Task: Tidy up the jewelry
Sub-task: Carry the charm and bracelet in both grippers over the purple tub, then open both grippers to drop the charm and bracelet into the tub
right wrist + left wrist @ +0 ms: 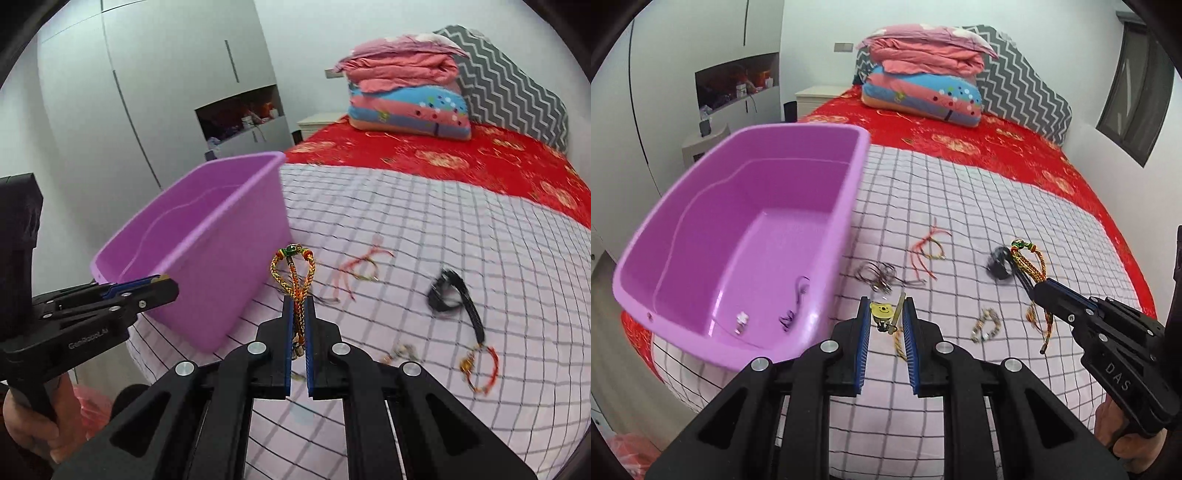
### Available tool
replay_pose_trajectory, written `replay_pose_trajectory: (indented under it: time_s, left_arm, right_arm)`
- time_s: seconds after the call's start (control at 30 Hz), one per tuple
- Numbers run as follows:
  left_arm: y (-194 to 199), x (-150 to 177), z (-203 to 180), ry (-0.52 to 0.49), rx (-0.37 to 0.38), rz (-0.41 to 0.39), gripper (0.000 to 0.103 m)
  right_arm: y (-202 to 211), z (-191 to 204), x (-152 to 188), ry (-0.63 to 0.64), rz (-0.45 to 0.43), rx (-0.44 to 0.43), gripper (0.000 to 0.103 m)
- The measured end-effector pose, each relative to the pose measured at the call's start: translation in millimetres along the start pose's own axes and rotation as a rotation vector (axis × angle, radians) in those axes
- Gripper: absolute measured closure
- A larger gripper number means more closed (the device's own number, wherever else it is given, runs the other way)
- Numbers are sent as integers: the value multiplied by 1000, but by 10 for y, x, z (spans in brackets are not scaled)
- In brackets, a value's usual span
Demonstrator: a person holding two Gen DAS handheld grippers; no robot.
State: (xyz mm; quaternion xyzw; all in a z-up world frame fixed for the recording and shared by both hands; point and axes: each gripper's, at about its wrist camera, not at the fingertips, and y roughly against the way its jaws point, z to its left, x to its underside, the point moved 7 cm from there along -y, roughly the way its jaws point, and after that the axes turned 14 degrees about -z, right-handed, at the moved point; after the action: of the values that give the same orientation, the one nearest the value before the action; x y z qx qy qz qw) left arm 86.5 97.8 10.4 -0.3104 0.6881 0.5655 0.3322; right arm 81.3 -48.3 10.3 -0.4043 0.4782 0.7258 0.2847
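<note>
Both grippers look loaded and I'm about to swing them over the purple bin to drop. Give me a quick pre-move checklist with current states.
1. Right gripper shut on the braided bracelet: ok, cord pinched between the pads, loop sticking out ahead.
2. Left gripper holding the bear charm: ok, charm and its small stick sit between narrowly set jaws.
3. Purple bin upright and open: ok.
4. Room in the bin: ok, only a few small pieces on its floor.
5. Dangling cords clear of the bin rim: cannot tell.
6. Pieces left on the checked blanket: not ok, several bracelets remain.
</note>
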Motion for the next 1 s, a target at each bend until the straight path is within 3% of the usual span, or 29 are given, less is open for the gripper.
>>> replay_pose_trajectory:
  time_s: [0.33, 0.53, 1.0]
  left_arm:
    - [-150, -356, 865, 61, -69, 2, 85]
    - [-303, -453, 1299, 77, -127, 11, 85]
    - [-678, -405, 1832, 117, -175, 78, 85]
  right_arm:
    - [-614, 906, -502, 66, 8, -129, 97]
    - [-1002, 1306, -622, 85, 38, -176, 97]
    - [-1725, 1603, -469, 86, 170, -192, 97]
